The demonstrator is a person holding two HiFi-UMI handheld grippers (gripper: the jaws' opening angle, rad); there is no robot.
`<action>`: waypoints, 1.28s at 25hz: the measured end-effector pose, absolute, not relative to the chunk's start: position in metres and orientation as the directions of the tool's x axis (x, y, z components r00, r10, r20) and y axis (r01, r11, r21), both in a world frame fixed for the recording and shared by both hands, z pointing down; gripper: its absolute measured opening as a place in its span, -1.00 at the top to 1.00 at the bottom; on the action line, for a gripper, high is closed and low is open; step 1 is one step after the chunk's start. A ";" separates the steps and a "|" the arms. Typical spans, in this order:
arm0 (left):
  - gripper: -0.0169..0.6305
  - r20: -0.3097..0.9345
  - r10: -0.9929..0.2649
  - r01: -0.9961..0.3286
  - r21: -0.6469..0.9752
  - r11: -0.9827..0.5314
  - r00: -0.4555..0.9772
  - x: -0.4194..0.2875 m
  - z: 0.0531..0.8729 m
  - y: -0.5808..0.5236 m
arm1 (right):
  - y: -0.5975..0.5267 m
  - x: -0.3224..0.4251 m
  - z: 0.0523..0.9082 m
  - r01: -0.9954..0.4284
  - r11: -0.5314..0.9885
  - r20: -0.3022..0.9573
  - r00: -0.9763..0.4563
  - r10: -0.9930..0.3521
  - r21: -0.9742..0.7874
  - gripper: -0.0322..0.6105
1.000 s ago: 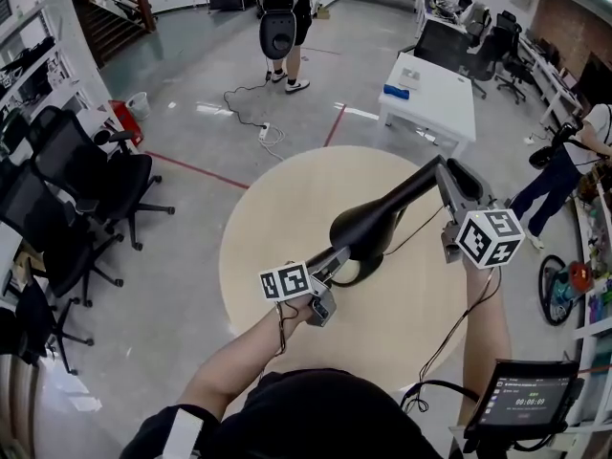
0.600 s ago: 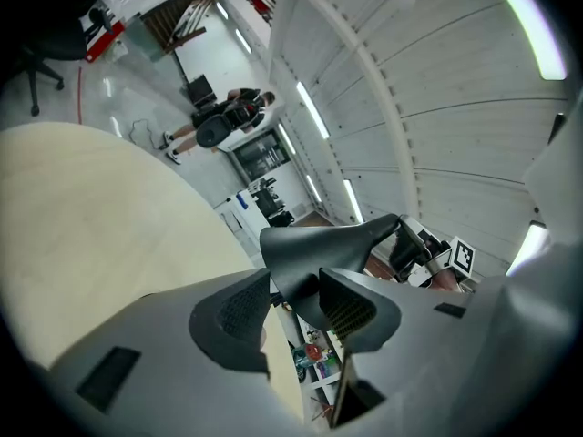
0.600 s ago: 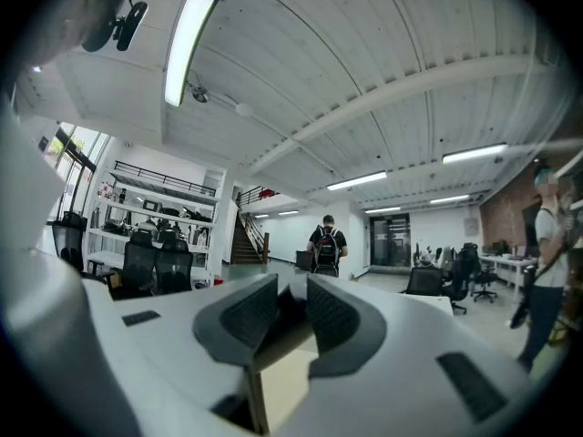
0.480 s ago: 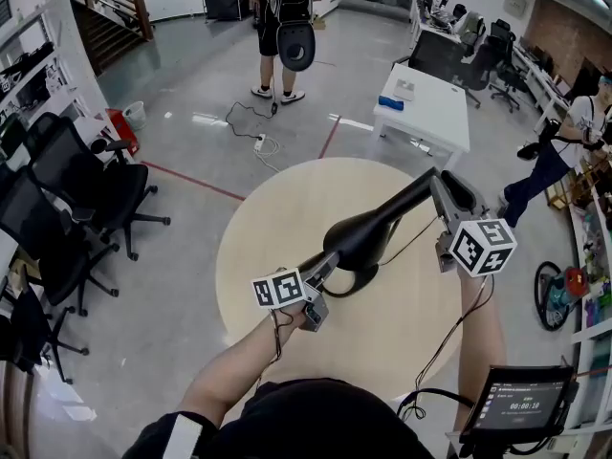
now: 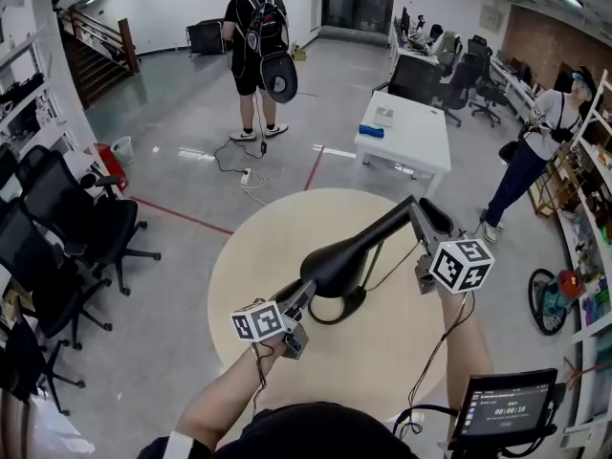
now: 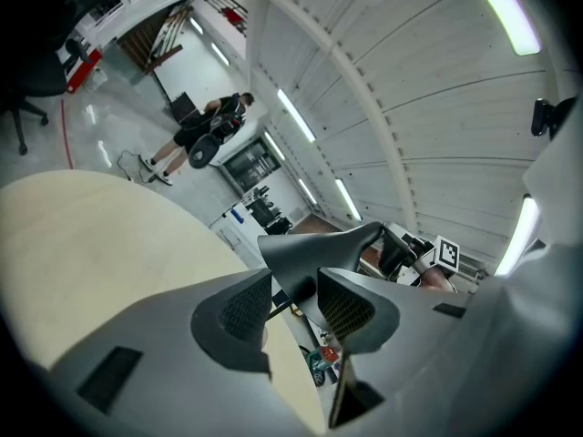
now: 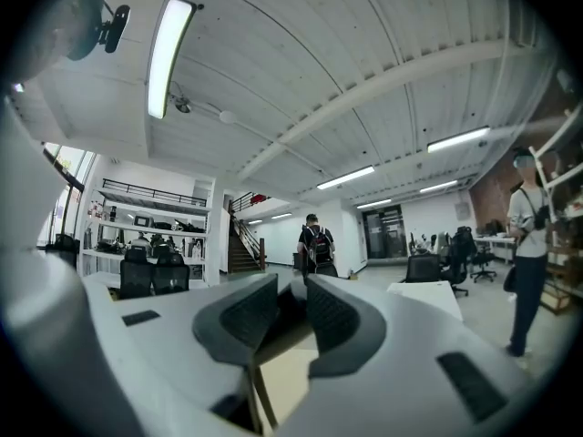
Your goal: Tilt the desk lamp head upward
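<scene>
A black desk lamp stands on the round beige table. Its base ring lies under its elongated head, and its arm slopes up to the right. My left gripper is shut on the head's near tip. Its jaws have just been closing, and in the left gripper view the lamp head sits pinched in that gripper. My right gripper is shut on the top of the arm. In the right gripper view, a dark piece fills the gap of that gripper.
The lamp's thin cable trails across the table to the right. A white desk stands beyond, and black office chairs are on the left. One person with a backpack stands far off, another at right. A screen is at bottom right.
My left gripper's jaws have closed on the lamp head's tip and lifted slightly with it. The light underside of the head no longer shows. The person with the backpack has walked farther away.
</scene>
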State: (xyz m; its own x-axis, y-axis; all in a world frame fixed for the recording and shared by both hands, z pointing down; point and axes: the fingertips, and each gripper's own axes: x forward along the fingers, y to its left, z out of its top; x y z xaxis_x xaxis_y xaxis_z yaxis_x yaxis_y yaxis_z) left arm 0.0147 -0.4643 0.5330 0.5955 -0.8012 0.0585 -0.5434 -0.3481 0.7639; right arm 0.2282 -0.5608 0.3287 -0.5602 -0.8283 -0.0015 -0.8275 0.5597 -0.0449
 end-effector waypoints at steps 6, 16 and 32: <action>0.43 0.028 -0.828 -0.566 0.743 -0.357 0.560 -0.004 0.509 -0.462 | -0.566 0.232 0.336 -0.817 0.559 -0.022 -0.562 -0.827 -0.142 0.58; 0.43 -0.072 -0.855 -0.579 0.706 -0.407 0.513 -0.024 0.453 -0.457 | -0.566 0.247 0.351 -0.808 0.538 -0.027 -0.549 -0.836 -0.238 0.58; 0.43 -0.195 -0.841 -0.588 0.636 -0.500 0.504 -0.036 0.377 -0.463 | -0.575 0.256 0.374 -0.772 0.503 -0.030 -0.535 -0.844 -0.387 0.61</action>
State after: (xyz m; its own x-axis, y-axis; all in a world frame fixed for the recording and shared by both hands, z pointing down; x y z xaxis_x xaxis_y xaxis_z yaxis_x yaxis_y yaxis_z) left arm -0.0363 -0.4634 0.3769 0.5042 -0.8413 -0.1947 -0.5879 -0.4996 0.6363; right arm 0.2565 -0.5750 0.3740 -0.5354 -0.8441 -0.0296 -0.7723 0.5035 -0.3873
